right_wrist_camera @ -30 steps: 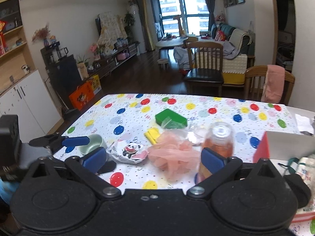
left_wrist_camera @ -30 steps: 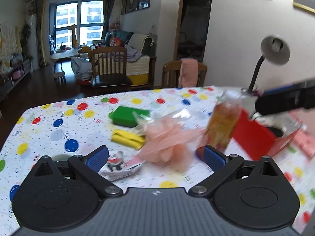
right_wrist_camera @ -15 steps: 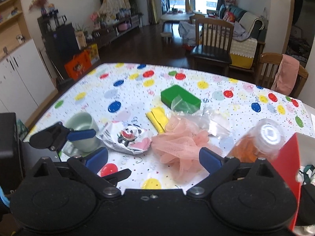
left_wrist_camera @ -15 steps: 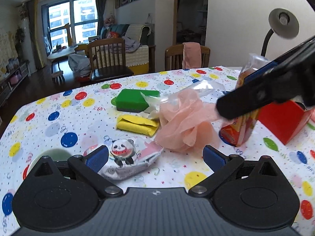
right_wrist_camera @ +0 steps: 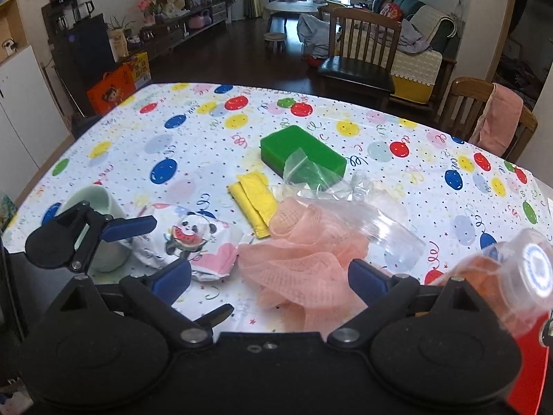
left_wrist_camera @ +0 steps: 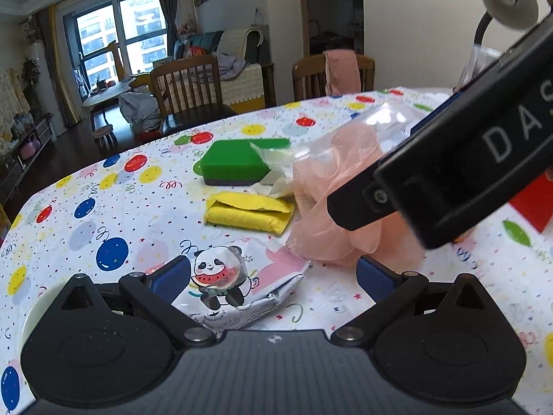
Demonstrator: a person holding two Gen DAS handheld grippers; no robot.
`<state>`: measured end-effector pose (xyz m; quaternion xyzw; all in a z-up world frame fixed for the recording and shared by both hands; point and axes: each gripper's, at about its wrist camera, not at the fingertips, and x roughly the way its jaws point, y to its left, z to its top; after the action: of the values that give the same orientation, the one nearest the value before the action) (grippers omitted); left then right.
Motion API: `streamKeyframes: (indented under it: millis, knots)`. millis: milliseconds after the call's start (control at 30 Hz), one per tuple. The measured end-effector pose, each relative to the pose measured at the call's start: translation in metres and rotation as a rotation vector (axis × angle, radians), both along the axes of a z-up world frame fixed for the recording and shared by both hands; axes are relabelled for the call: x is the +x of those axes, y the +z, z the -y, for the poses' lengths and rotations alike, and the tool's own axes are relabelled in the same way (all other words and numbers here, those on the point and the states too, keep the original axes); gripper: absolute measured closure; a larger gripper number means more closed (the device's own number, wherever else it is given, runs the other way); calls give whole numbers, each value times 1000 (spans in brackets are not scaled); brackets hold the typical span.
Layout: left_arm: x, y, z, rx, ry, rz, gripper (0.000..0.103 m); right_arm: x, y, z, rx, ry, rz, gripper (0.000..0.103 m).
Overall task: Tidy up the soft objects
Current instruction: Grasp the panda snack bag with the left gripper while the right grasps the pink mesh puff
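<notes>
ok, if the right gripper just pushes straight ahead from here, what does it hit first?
Most likely the pink mesh pouf: it lies between the open jaws of the right gripper, just ahead. The clear plastic bag comes after it. Depth is approximate.

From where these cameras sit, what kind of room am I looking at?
Most likely a home's combined dining and living room. The things lie on a dining table under a balloon-print cloth, with wooden chairs drawn up around it. Beyond are a sofa heaped with blankets, a media cabinet and tall windows.
</notes>
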<state>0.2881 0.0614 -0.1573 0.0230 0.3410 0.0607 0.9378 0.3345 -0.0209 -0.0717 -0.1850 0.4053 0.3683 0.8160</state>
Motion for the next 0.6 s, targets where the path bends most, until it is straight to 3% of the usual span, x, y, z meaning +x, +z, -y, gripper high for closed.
streamKeyframes:
  millis: [333, 600]
  knots:
    - [20, -23, -8, 52, 50, -82, 1, 10, -23, -12, -72, -23, 12, 8]
    - [22, -27, -8, 102, 57, -82, 3, 16, -34, -13, -86, -59, -8, 20]
